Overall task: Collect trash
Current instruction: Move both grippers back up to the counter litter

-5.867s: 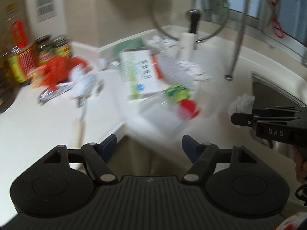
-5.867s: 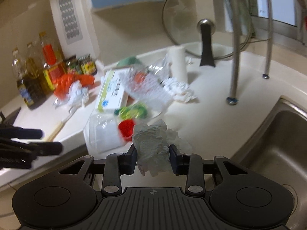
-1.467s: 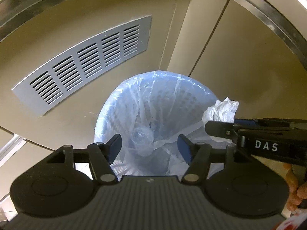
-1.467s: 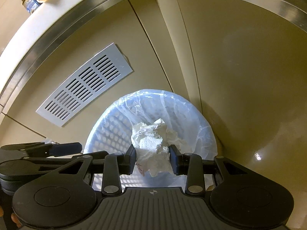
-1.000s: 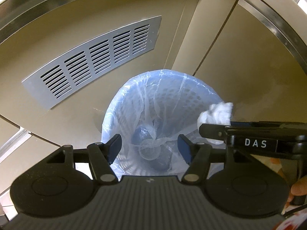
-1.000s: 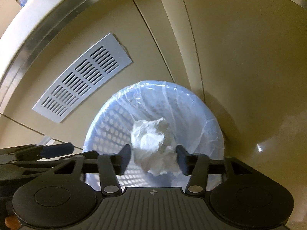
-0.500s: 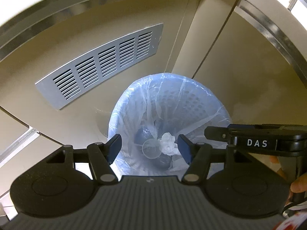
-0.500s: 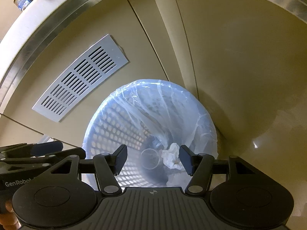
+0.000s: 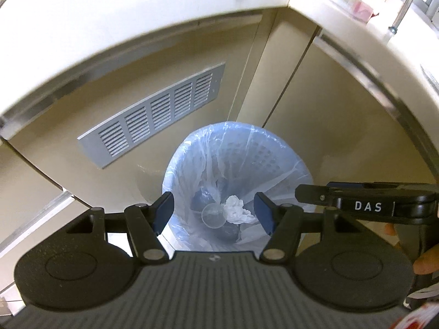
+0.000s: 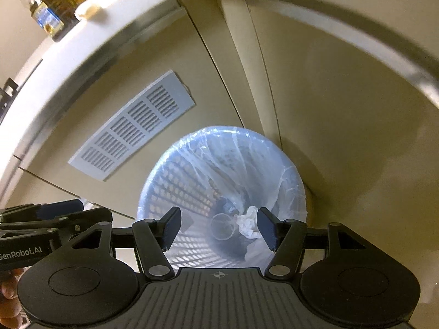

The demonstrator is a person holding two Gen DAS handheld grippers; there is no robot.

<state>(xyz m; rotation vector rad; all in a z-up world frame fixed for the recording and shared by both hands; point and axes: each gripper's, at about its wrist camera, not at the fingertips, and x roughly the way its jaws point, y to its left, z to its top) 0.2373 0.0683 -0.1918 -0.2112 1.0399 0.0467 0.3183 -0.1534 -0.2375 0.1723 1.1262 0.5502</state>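
Both the left gripper (image 9: pixel 214 213) and right gripper (image 10: pixel 219 227) hang empty, jaws apart, over the lined bin (image 9: pixel 282 153), where the crumpled tissue (image 9: pixel 237 213) lies; each should clear the surface (image 9: pixel 137 19) edge before seeking more trash.

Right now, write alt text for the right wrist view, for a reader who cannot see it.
The open, empty right gripper looks down into a blue perforated waste bin lined with a clear bag, where a crumpled white tissue lies at the bottom beside a clear round cup. Beige cabinet doors with a grey vent grille stand behind it; the left gripper shows at the left edge.
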